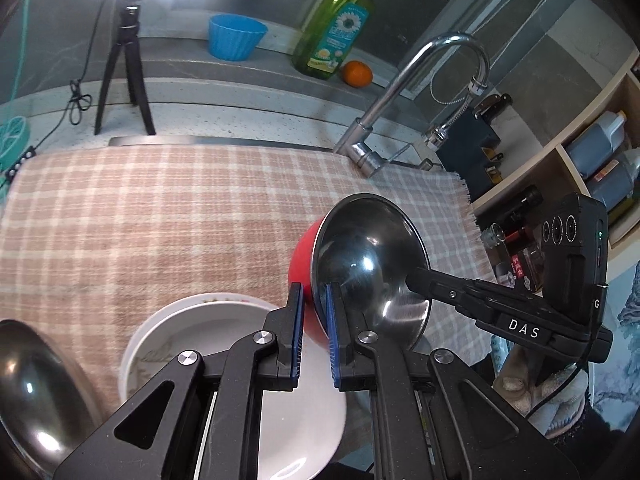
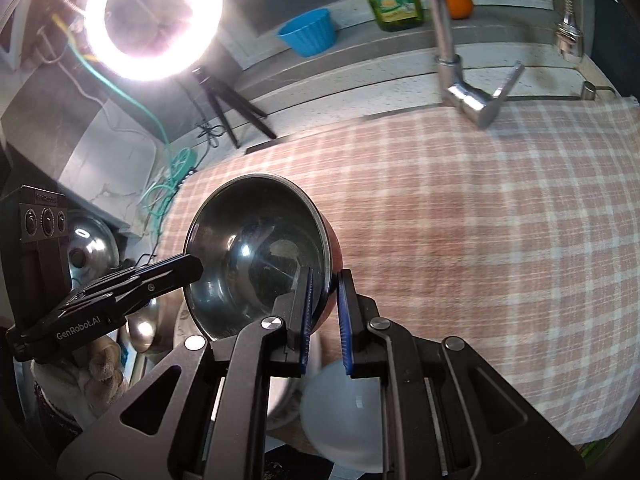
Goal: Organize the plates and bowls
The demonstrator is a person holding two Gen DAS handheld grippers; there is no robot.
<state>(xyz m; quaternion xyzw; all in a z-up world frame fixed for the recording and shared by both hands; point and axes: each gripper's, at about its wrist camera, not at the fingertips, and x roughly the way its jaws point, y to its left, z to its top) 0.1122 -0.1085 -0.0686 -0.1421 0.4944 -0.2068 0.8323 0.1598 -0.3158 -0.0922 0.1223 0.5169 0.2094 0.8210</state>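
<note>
Above the checked cloth (image 1: pixel 160 216), both hand-held grippers, left (image 1: pixel 314 320) and right (image 2: pixel 325 312), are clamping opposite rims of the bowl (image 1: pixel 372 256) (red outside, steel inside), holding it tilted over a white plate (image 1: pixel 192 332).

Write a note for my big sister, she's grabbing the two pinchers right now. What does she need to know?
Left gripper: shut on the rim of the red bowl.
Right gripper: shut on the opposite rim of that bowl, which is tilted in the air above the checked cloth.
Below: a white plate and a white bowl; a steel bowl at the left.
Done: bowl picked up.
Left: set it down with the other dishes, probably stacked.
</note>
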